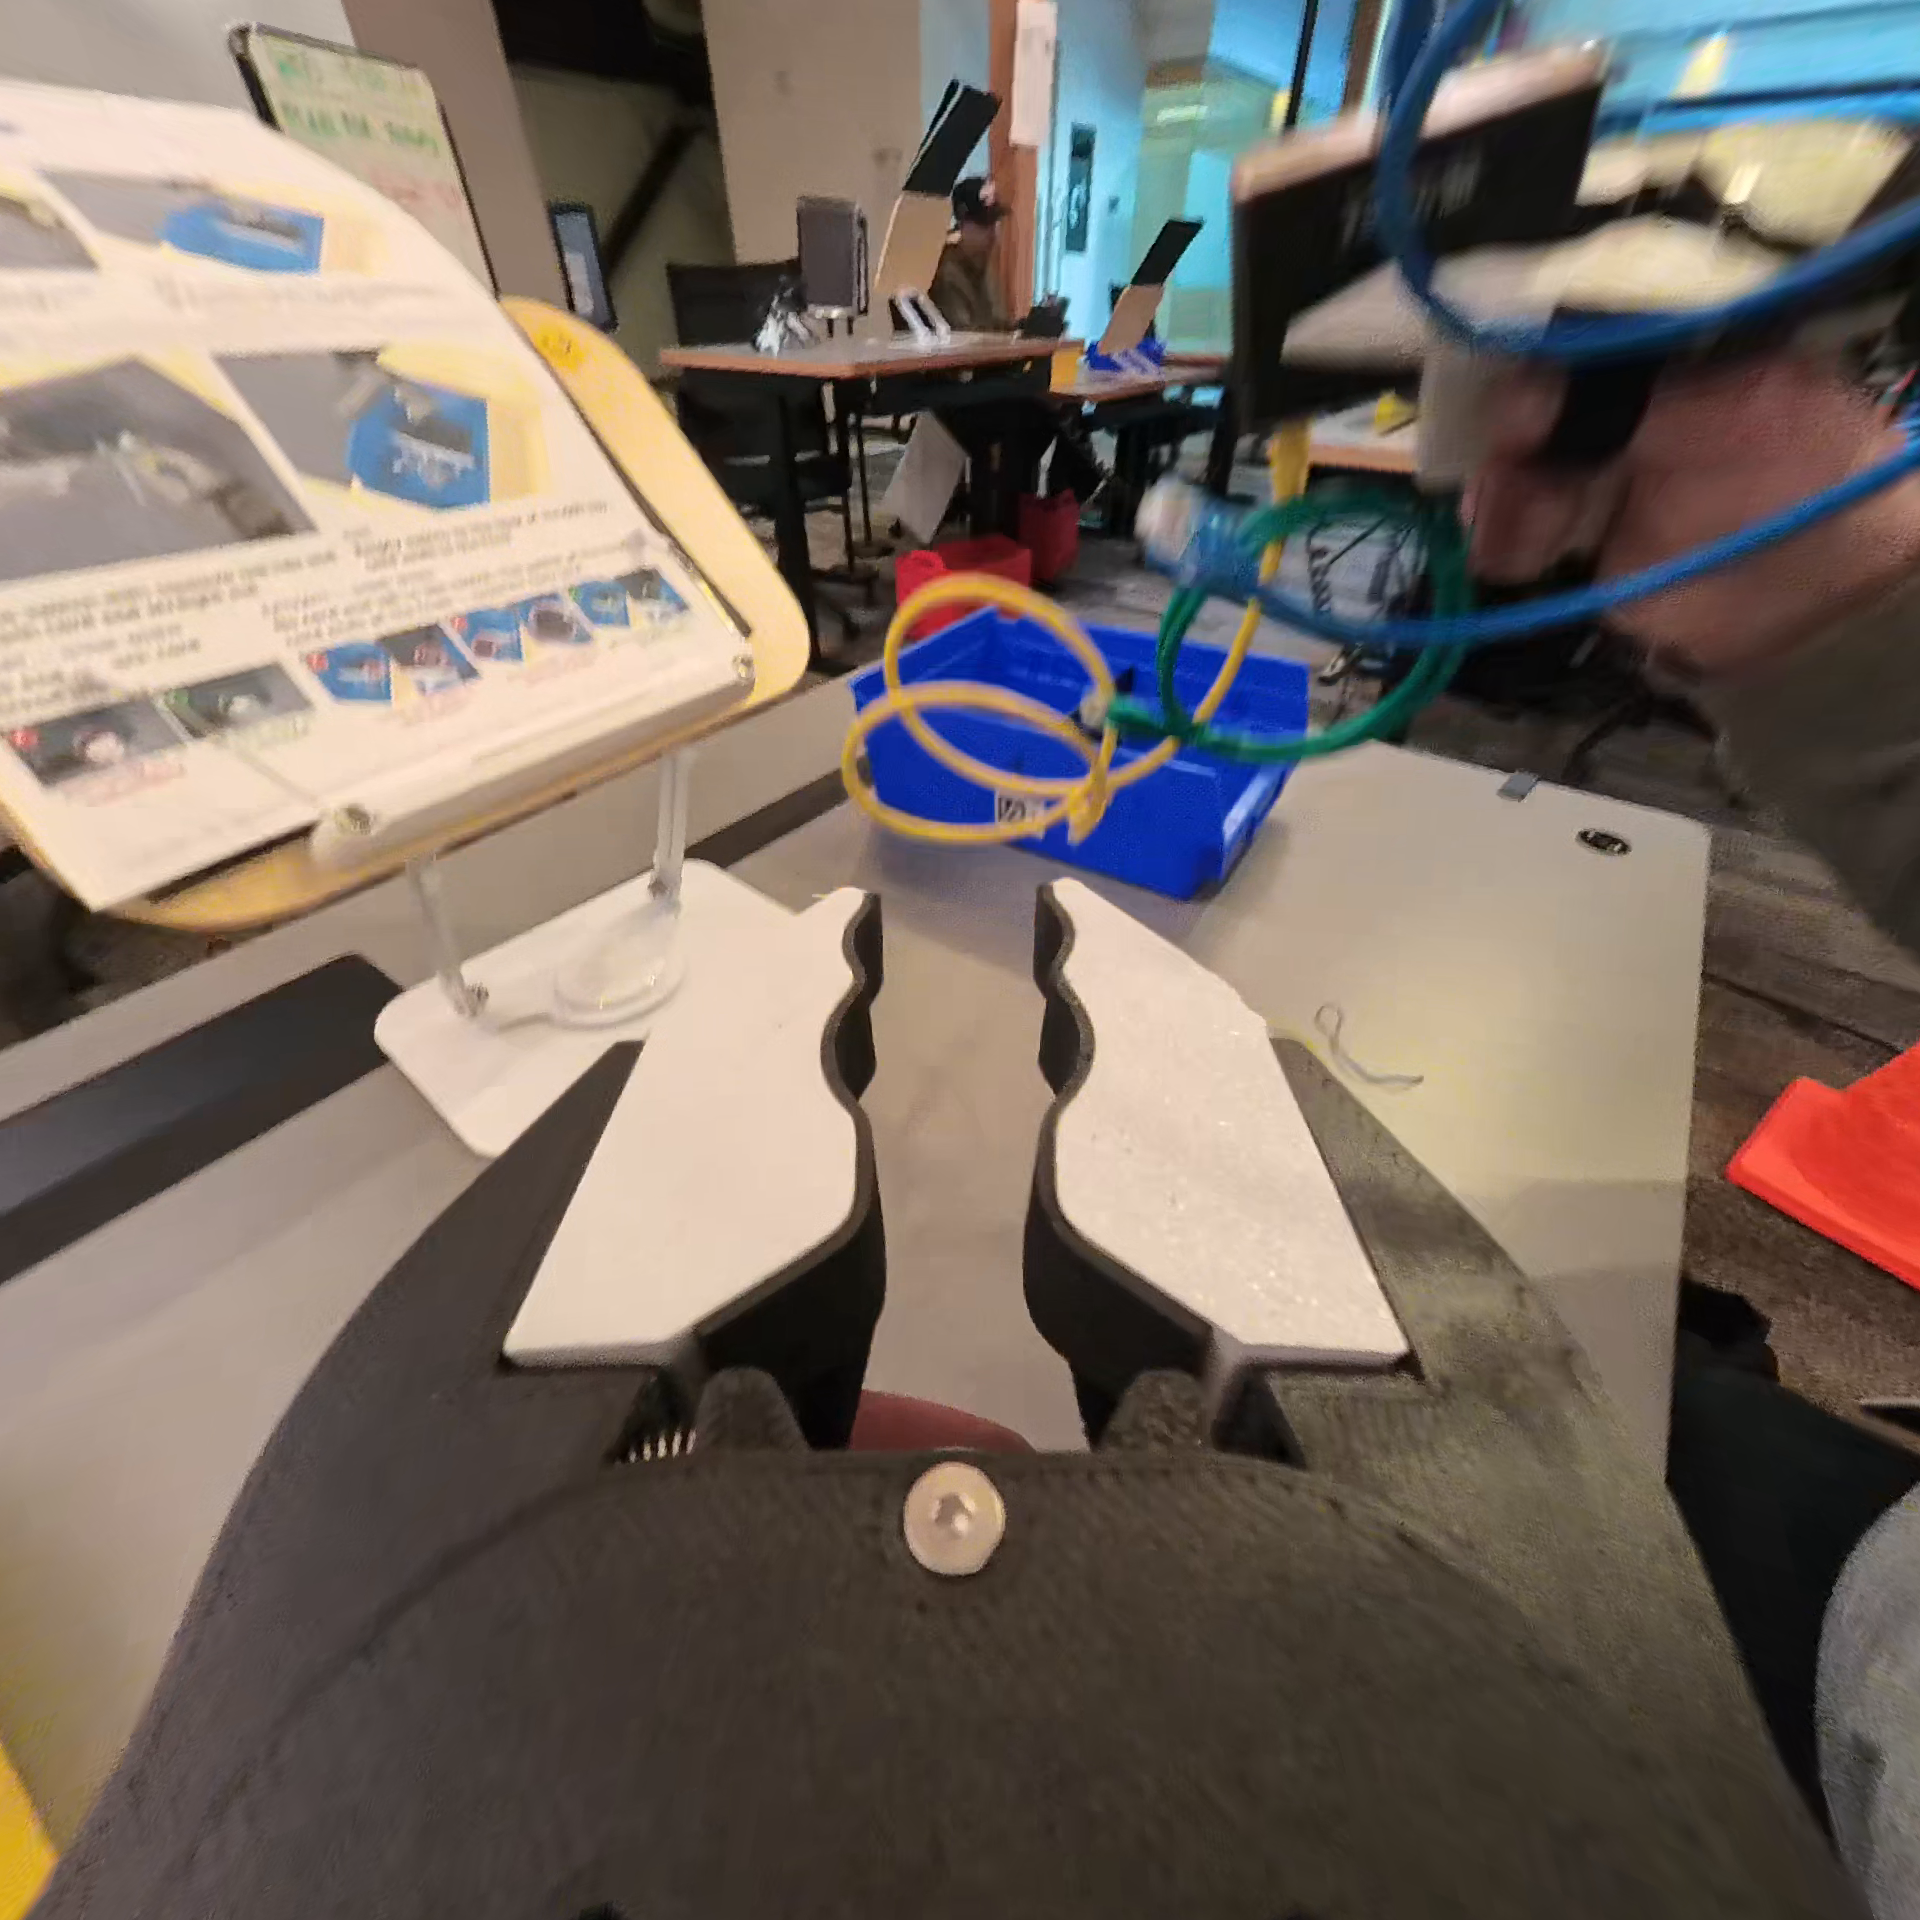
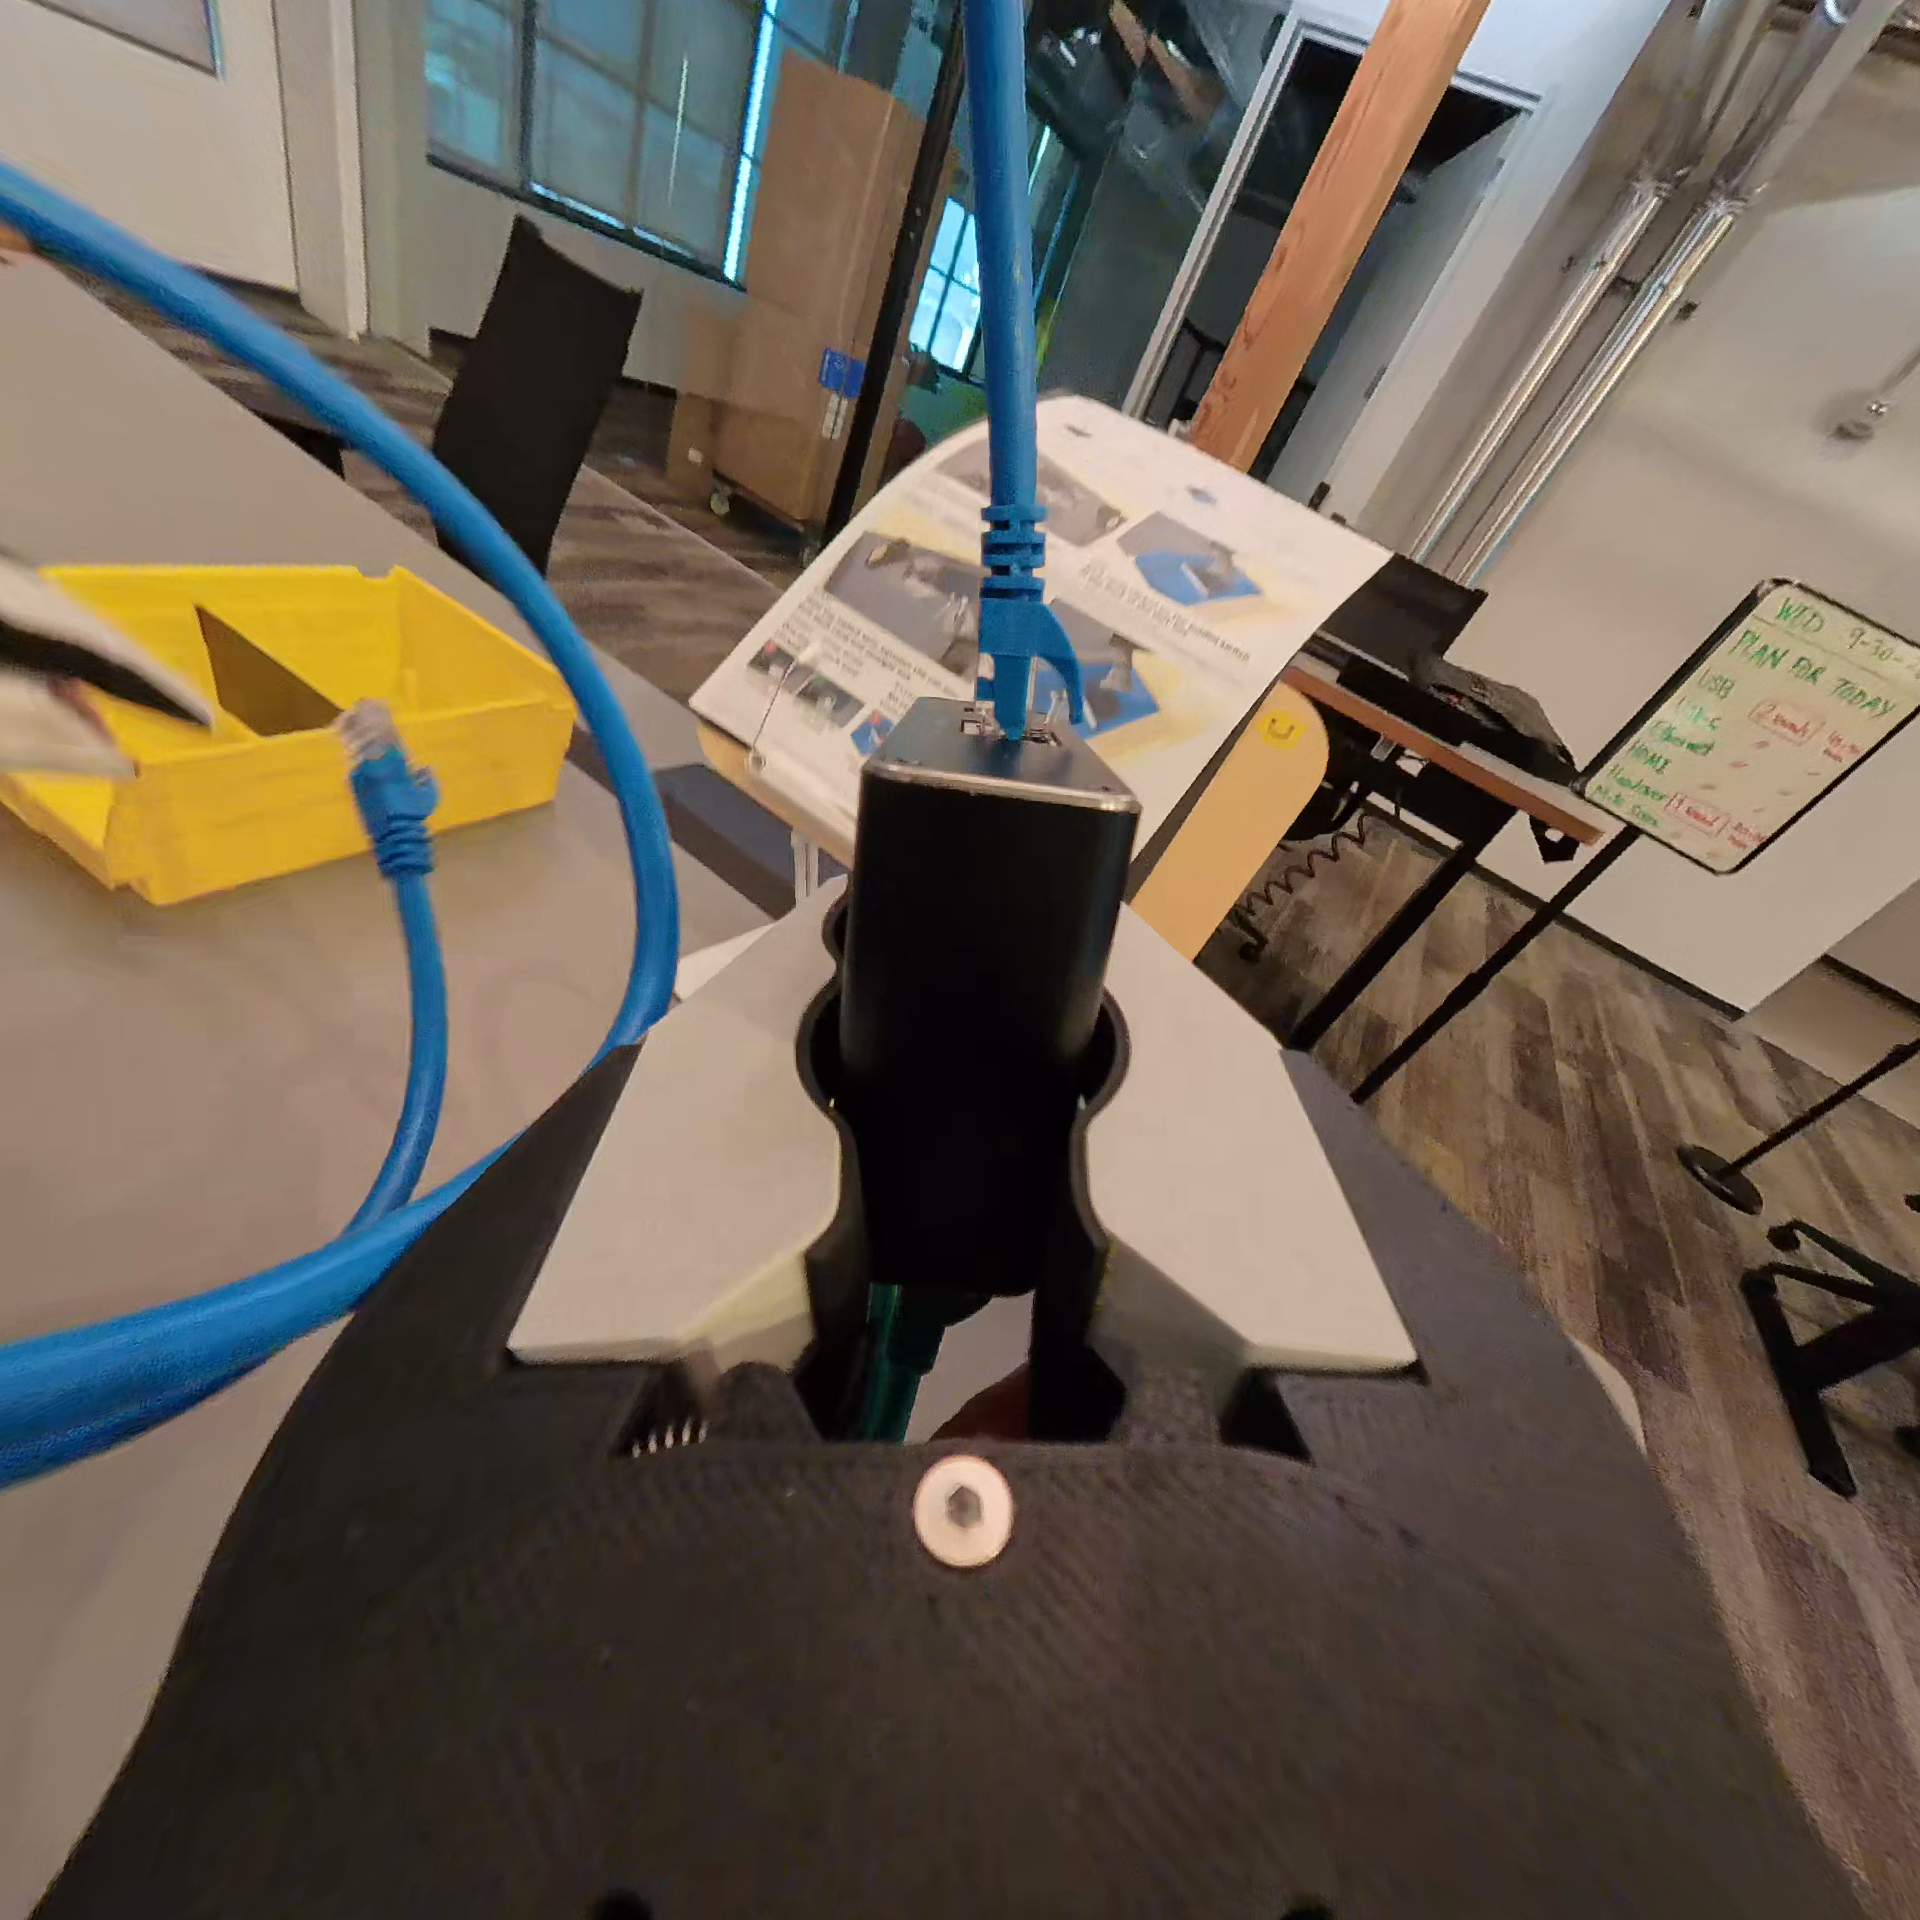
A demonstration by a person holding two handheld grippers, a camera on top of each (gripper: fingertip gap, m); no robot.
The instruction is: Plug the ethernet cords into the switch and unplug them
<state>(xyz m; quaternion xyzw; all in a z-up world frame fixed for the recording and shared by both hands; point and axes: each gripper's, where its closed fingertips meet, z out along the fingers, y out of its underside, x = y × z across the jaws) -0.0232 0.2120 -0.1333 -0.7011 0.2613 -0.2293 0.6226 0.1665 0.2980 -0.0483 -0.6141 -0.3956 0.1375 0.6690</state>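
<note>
Right hand-held gripper (image 2: 977, 997) clamps the switch (image 2: 982, 935) at frame centre, ports outward for access; blue cord (image 2: 1013, 582) plugged in. Left hand-held gripper (image 1: 956, 935) released, empty, low over the counter (image 1: 1455, 935).

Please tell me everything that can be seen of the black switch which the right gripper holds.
The switch is a black box with rounded edges and a smooth, metal-like shell. The right gripper is shut on its sides, so it points forward, away from the camera, lifted off the grey table. Its far end face carries ports; the blue cord is plugged into one. A green cord leaves its near end. In the blurred left wrist view it hangs in the air with yellow cord dangling below.
</note>
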